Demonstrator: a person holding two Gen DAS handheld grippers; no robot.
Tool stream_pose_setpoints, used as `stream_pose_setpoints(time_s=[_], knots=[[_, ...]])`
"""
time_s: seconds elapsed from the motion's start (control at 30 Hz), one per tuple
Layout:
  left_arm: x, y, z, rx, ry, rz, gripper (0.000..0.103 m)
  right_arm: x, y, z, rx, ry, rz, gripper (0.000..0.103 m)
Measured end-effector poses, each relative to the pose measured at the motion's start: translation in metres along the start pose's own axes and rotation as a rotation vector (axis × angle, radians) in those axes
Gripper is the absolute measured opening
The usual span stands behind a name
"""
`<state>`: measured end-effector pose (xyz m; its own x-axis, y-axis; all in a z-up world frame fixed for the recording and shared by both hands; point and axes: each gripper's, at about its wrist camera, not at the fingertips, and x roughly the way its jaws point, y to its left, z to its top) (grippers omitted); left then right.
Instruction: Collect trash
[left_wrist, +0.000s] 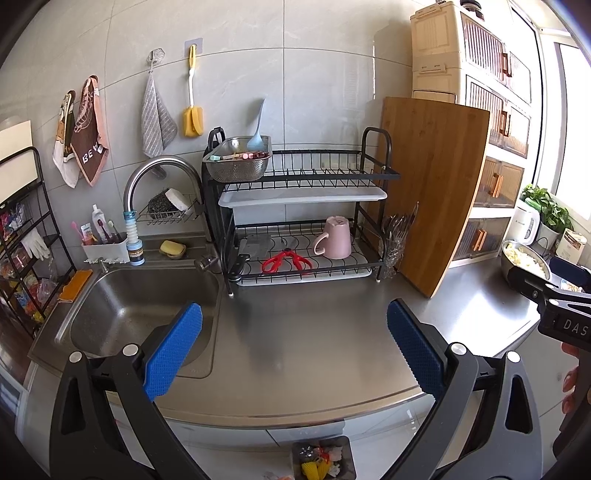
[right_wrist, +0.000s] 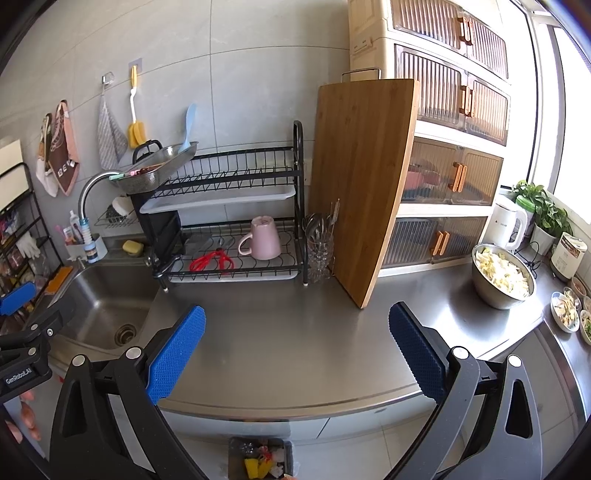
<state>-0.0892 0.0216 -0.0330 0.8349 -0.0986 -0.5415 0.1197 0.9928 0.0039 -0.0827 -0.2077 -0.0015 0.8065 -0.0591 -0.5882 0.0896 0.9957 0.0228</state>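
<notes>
Steel countertop (right_wrist: 295, 343) lies bare between both grippers, so the collecting looks all but done: the bin (right_wrist: 236, 458) on the floor at 6 o'clock already holds yellow and red scraps. Left gripper (left_wrist: 294, 349) and right gripper (right_wrist: 297, 350) both hang spread wide, holding nothing. Beyond, at 12 o'clock, a dish rack (right_wrist: 236, 221) stands beside the sink (right_wrist: 107, 306); a bowl of chopped vegetables (right_wrist: 502, 275) sits at 3 o'clock.
</notes>
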Motion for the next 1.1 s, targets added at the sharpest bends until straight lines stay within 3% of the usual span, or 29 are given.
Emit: stream_pose_setpoints(time_s=[0.57,1.1], knots=[[0.007,0.009,-0.002,-0.004,0.025,0.018,0.095,0.002,0.007,0.000,0.004,0.010,-0.014,0.100],[0.010,0.010,0.002,-0.053,-0.010,-0.008,0.095,0.014,0.002,-0.001,0.014,0.035,-0.017,0.100]])
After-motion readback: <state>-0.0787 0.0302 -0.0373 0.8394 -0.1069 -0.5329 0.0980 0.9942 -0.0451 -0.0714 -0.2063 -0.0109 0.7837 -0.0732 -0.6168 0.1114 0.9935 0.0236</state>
